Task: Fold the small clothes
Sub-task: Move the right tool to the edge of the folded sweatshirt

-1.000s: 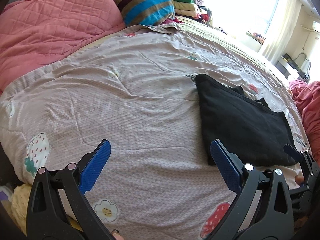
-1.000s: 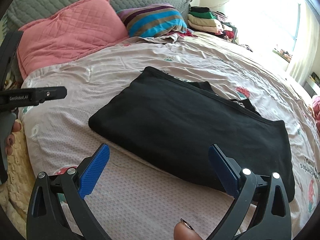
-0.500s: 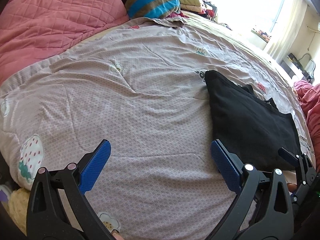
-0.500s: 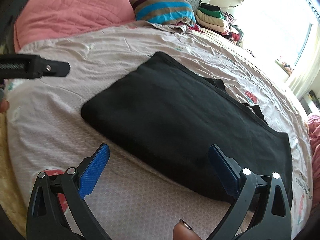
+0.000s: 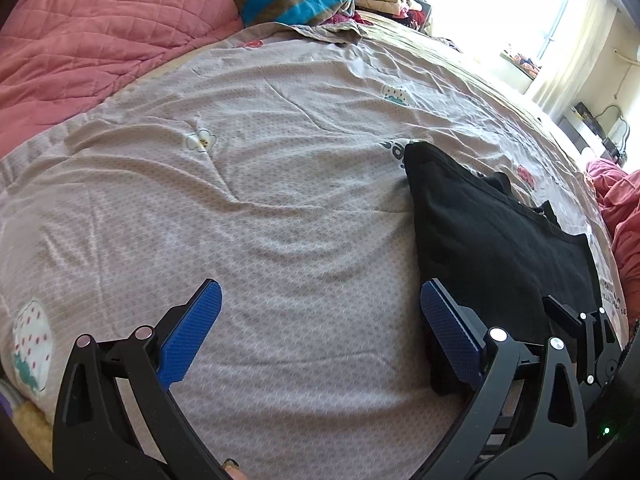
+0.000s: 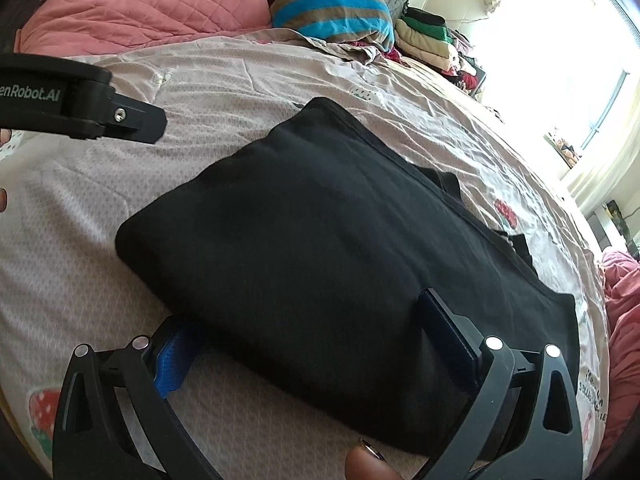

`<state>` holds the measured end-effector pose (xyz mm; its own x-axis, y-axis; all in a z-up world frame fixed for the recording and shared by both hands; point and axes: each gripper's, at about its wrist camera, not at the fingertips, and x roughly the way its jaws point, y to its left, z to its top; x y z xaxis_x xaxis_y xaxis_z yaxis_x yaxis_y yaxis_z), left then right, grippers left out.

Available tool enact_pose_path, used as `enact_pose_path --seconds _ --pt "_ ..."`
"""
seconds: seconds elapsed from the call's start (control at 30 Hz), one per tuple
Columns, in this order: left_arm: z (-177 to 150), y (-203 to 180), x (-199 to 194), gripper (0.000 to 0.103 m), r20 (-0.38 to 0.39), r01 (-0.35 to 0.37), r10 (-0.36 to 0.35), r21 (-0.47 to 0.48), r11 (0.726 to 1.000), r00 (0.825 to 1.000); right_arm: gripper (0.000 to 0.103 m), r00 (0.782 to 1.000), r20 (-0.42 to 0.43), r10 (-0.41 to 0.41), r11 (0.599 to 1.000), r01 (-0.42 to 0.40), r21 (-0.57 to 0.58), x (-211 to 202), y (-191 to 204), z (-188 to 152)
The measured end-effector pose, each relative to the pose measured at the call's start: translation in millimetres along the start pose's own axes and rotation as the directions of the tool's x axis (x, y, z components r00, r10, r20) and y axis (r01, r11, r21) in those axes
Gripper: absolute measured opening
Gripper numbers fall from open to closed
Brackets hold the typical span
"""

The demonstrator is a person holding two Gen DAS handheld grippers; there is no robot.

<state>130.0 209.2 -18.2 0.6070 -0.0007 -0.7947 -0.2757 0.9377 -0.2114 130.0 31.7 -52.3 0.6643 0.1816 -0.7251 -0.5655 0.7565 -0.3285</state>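
Black garment [image 6: 320, 248] between wide right gripper [image 6: 316, 340] fingers; left gripper [image 5: 320, 320] wide, just beside.

The left gripper [image 5: 320, 328] is held low with its jaws spread wide, nothing lying between the blue pads [image 5: 188, 336]. The right gripper [image 6: 316, 340] is likewise held wide apart. A fingertip [image 6: 368, 466] is seen at the near edge, beneath the right gripper.

Right claw [image 6: 316, 332] open — straddling black garment [image 6: 320, 248].
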Motion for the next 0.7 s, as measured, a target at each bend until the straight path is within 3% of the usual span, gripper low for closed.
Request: enact_pose_path --seconds 0.37,0.57,0.63,0.7 --pt "16.9 -2.9 17.8 0.093 -0.025 0.008 -0.009 -0.014 1.0 1.0 0.099 0.999 0.037 -0.026 1.0 0.026 -0.003 3.5 0.8 9.6" --pt "26.7 -7.3 23.5 0.093 -0.041 0.027 -0.028 -0.025 0.999 0.999 0.098 0.995 0.099 -0.021 0.999 0.017 0.038 -9.0 -8.9 8.7" --pt "29.2 -11.6 24.2 0.093 -0.04 0.023 -0.023 -0.014 1.0 0.999 0.093 0.993 0.119 -0.01 0.998 0.003 0.056 -13.5 -13.8 7.8" --pt "31.5 -15.3 25.1 0.093 -0.046 0.03 -0.031 -0.012 0.999 0.998 0.081 0.991 0.135 0.016 0.998 -0.025 0.062 -16.9 -16.8 6.9"
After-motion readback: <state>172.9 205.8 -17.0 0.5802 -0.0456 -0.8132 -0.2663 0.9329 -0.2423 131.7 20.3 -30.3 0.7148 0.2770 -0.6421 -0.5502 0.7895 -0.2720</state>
